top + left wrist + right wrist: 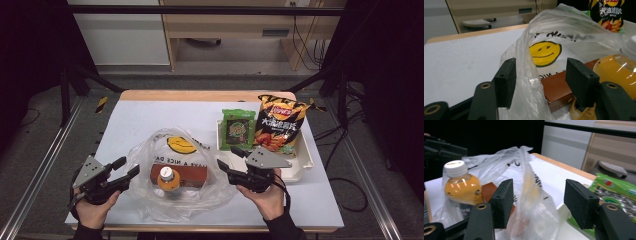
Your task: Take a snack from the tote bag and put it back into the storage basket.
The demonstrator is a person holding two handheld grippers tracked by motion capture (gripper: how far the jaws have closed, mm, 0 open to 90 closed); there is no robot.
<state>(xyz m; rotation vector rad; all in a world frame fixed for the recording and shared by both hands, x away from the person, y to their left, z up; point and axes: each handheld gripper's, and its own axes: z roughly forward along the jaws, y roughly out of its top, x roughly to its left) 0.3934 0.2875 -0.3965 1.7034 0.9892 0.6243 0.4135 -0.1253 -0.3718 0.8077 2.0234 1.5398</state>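
- Clear plastic bag (172, 172), printed with a yellow smiling face and black lettering, lies on the near middle of the table, between the two grippers; inside it sit one orange drink bottle (168, 179) with a white cap and one brown box (182, 174).
- Left gripper (126, 167): jaws spread, one either side of a raised fold at the bag's left edge; in the left gripper view the film runs close along one pad (505, 82), the other standing clear of it, so nothing is pinched.
- Right gripper (231, 157): jaws spread at the bag's right edge; the right gripper view shows an upright fold of film in the gap, neither pad pressing it.
- Obstacles: a white tray (305, 162) just beyond the right gripper carries one green snack packet (237, 129) and one black-and-orange crisp bag (279, 124), both propped upright.
- Count: two grippers, one bag, one bottle, one box, one tray, two snack packs.
- Surface: a white tabletop (145, 120) with a wooden far edge, framed by metal rails; grey floor, a pale wooden desk and trailing cables lie behind.
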